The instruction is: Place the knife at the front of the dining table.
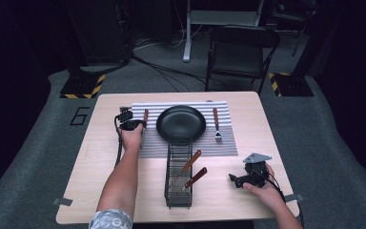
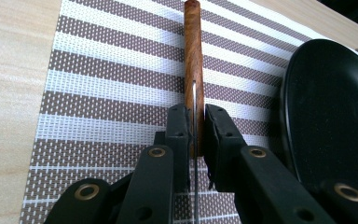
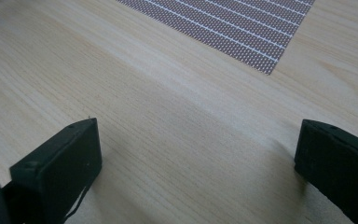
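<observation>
One numeral on the floor

A dark "6" (image 1: 78,116) is marked on the grey floor mat (image 1: 38,143), at about nine o'clock from the table (image 1: 100,157), just off its far-left corner.

A black plate (image 1: 181,123) sits on a brown-and-white striped mat (image 1: 228,143) over the pale wood-grain counter (image 1: 95,191); cutlery handles are reddish-brown.

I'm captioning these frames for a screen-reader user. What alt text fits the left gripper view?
The left tongs are shut on a wooden-handled knife, its thin metal blade held edge-up between the two black jaws, above a brown-and-white striped placemat. A black plate sits on the mat to the right, with bare wooden table at the left.
</observation>
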